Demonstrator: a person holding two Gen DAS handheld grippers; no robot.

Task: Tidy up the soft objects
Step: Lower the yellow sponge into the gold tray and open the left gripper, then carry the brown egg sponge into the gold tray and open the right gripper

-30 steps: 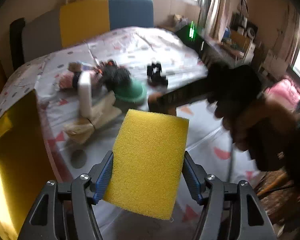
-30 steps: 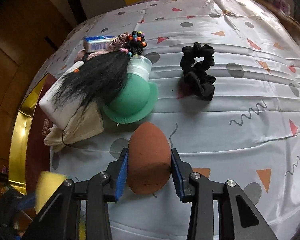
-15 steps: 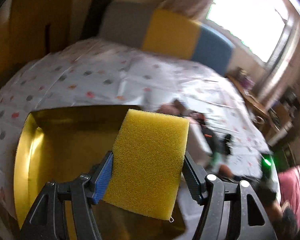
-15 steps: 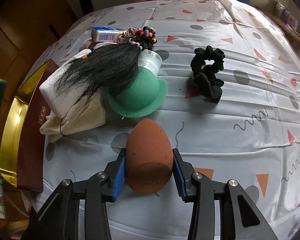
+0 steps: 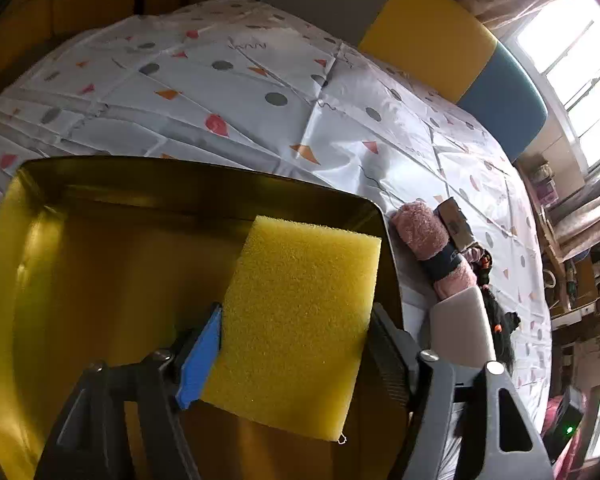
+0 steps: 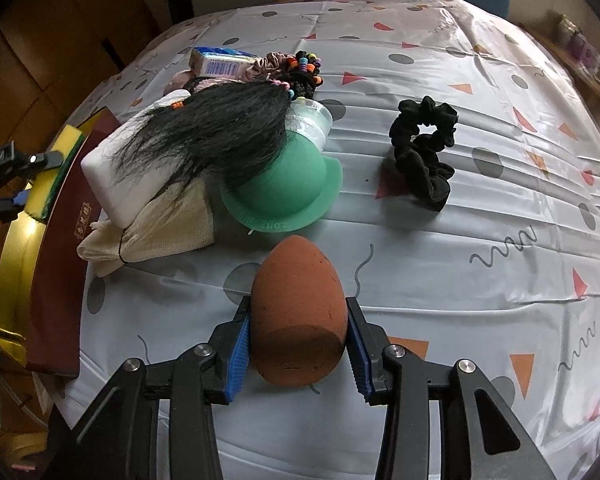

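Note:
My left gripper (image 5: 296, 354) is shut on a yellow sponge (image 5: 300, 320) and holds it over the right part of a gold tray (image 5: 100, 264). The sponge with its green edge (image 6: 66, 152) and the tray rim (image 6: 12, 248) also show at the left of the right wrist view. My right gripper (image 6: 298, 344) is shut on a brown egg-shaped makeup sponge (image 6: 300, 316) just above the patterned cloth. Ahead of it lie a black hairpiece (image 6: 212, 136), a green silicone piece (image 6: 284, 188), a black scrunchie (image 6: 424, 152) and a beige mesh bag (image 6: 160, 228).
A white block (image 6: 116, 172), a clear cup (image 6: 310, 120), a small blue-white box (image 6: 220, 62) and coloured hair ties (image 6: 304, 66) crowd the pile. A pink rolled cloth (image 5: 428, 236) lies beside the tray. A dark red box lid (image 6: 68, 248) edges the tray.
My left gripper has swung left from the bed to above the gold tray, lowering the yellow sponge over it. My right gripper holds the brown sponge nearly still.

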